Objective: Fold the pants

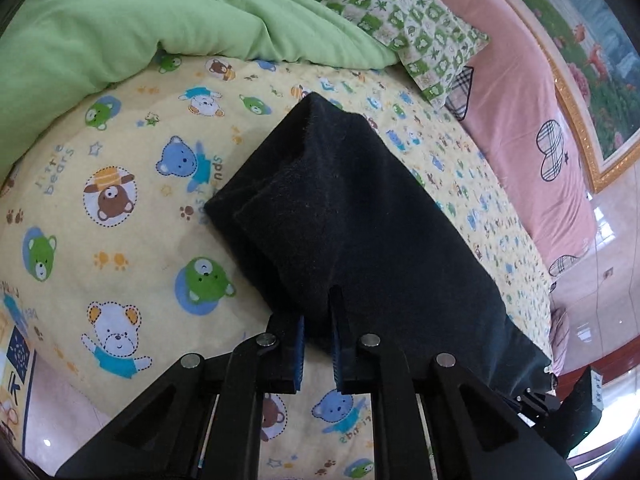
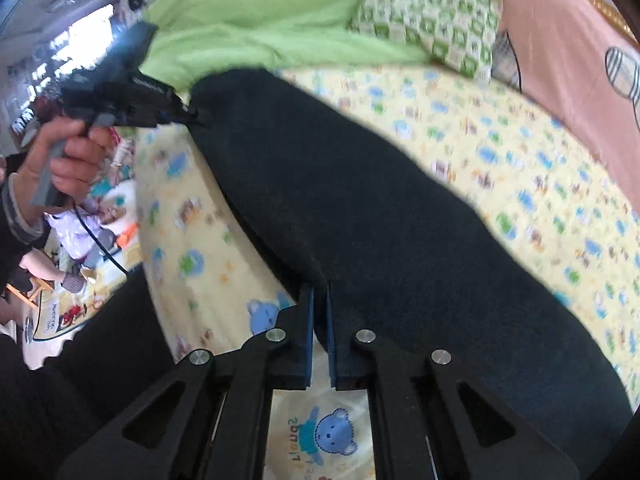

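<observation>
Now | both grippers' jaws pinch black pants (image 1: 360, 216) | yellow bear-print sheet (image 1: 132, 216) | green quilt (image 1: 120, 20) behind

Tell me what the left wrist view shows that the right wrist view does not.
Only the left wrist view shows the framed picture on the wall beyond the pink sheet. Only the right wrist view shows the person's hand holding the left tool. Both share the black pants, each tool shut on an edge, the bear-print sheet, the green blanket and the checked pillow.
</observation>
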Tool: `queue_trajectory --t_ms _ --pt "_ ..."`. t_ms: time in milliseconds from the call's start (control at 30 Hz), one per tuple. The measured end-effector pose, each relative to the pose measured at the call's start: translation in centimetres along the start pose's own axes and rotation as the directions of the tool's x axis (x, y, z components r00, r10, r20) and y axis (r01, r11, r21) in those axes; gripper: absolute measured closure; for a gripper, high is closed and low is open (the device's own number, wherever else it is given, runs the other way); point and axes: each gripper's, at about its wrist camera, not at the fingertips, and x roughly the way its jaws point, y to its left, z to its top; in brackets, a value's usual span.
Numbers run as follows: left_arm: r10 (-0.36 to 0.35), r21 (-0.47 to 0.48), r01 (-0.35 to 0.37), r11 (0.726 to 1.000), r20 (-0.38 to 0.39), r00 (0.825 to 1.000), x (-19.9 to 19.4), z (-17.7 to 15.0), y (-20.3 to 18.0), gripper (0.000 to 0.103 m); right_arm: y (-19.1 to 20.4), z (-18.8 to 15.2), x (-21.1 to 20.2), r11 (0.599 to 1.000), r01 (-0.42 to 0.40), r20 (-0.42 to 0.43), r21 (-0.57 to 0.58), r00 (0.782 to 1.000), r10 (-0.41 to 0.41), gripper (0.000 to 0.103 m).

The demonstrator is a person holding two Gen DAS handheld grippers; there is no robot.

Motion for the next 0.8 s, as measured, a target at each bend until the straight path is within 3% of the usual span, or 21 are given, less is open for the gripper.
queue_trajectory --t_ms 67,100,167,233,400,500,633,800 --pt "0.022 -0.002 -0.022 1.000 0.023 0.999 -0.9 -0.1 -0.2 0.082 -0.1 -0.1 -0.5 0.999 -0.019 0.016 0.036 1.000 0.018 0.083" --pt "0.037 0.000 -0.037 0.999 0.037 0.999 -1.3 -0.2 -0.3 0.077 -0.2 0.0 -0.9 0.998 -0.032 0.028 0.046 0.999 0.030 0.073" --pt "0.073 -0.004 -0.073 0.997 0.069 0.995 -2.3 -0.3 -0.4 0.043 -0.5 0.2 -1.9 0.997 -0.043 0.063 0.061 0.997 0.039 0.057" --pt "0.087 -0.013 -0.086 0.996 0.094 0.992 -3.0 -0.4 -0.3 0.041 -0.9 0.4 -2.9 0.995 -0.054 0.095 0.082 0.994 0.046 0.055" --pt "0.095 -0.054 -0.091 0.994 0.066 0.993 -2.7 -0.2 0.5 0.041 -3.7 1.8 -3.9 0.971 -0.127 0.159 0.205 0.983 0.095 0.055" --pt "0.106 -0.064 -0.103 0.993 0.048 0.993 -2.0 -0.2 0.7 0.041 -6.1 2.8 -3.8 0.929 -0.188 0.198 0.320 0.972 0.129 0.055" --pt "0.121 -0.059 -0.118 0.991 0.042 0.992 -1.2 0.3 0.7 0.041 -10.1 4.8 -2.7 0.844 -0.292 0.267 0.450 0.946 0.185 0.055" --pt "0.138 -0.049 -0.136 0.989 0.035 0.990 -0.4 1.1 0.8 0.041 -13.2 8.3 1.8 0.809 -0.305 0.201 0.502 0.951 0.234 0.055"
